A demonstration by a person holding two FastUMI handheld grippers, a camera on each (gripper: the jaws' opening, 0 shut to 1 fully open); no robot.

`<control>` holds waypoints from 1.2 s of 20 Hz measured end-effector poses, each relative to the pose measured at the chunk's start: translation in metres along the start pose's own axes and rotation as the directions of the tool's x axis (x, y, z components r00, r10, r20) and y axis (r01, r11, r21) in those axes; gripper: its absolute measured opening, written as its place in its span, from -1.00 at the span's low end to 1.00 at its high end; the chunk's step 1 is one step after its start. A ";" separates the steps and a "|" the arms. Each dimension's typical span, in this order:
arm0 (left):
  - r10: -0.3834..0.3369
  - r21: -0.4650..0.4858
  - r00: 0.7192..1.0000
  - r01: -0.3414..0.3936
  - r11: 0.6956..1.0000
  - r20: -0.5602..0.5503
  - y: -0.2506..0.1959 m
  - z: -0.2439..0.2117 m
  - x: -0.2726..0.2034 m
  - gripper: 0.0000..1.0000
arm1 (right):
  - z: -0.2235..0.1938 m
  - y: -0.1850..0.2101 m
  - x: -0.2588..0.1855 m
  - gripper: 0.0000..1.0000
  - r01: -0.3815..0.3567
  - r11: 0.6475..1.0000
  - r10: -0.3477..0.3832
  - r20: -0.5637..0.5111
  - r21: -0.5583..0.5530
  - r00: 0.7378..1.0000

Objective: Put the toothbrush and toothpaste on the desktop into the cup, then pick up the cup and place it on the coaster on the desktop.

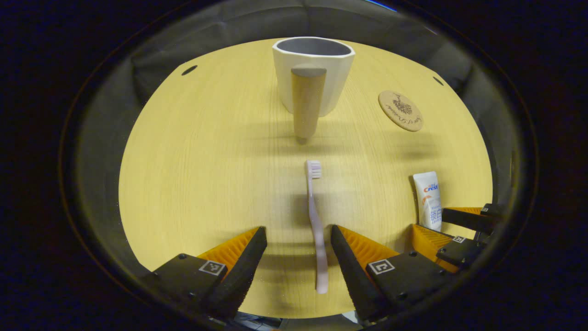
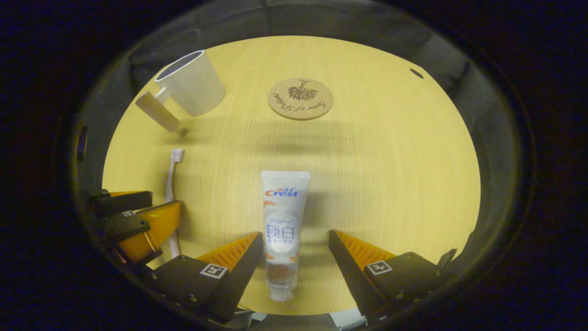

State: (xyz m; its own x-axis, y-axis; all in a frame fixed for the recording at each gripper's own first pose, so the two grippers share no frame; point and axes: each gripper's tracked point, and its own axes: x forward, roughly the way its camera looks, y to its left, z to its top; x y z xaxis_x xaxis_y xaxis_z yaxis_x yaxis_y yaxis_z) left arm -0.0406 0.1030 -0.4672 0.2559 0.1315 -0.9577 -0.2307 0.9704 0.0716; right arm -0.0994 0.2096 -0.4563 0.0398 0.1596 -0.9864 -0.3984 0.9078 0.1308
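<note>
Down low in the left gripper view, the left gripper (image 1: 298, 243) stands wide open with the toothbrush (image 1: 316, 225) lying flat on the wooden desktop (image 1: 193, 184) between its two fingers, nearer the right one, neither finger touching it — bristles pointing away. Off to the right in that view, the right gripper (image 1: 452, 225) sits around the toothpaste (image 1: 428, 200).

Likewise in the right gripper view, the right gripper (image 2: 294, 248) is spread wide and holds nothing; the toothpaste (image 2: 282, 230) lies flat between its fingers, cap end nearest the camera, close beside the left finger and clear of the right one. The left gripper (image 2: 138, 216) shows at the left edge by the toothbrush (image 2: 172, 193).

Farther out, the cup (image 1: 313, 73) stands upright, its handle toward the left gripper, well beyond the brush head. The round cork coaster (image 2: 301, 98) lies bare on the desktop — apart from the cup, straight beyond the toothpaste.
</note>
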 end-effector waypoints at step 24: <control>-0.101 -0.047 0.994 0.099 0.994 -0.035 -0.038 0.001 -0.041 -0.82 | -0.015 0.007 -0.013 -0.69 -0.114 0.982 0.125 -0.069 0.148 0.990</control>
State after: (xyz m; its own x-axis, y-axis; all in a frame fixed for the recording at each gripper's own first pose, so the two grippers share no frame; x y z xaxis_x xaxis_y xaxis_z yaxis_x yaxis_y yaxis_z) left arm -0.0415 0.0614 -0.4308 0.2446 0.0258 -0.9693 -0.2478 0.9681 -0.0368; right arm -0.1164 0.2076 -0.4442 -0.0733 0.2446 -0.9669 -0.2600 0.9313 0.2553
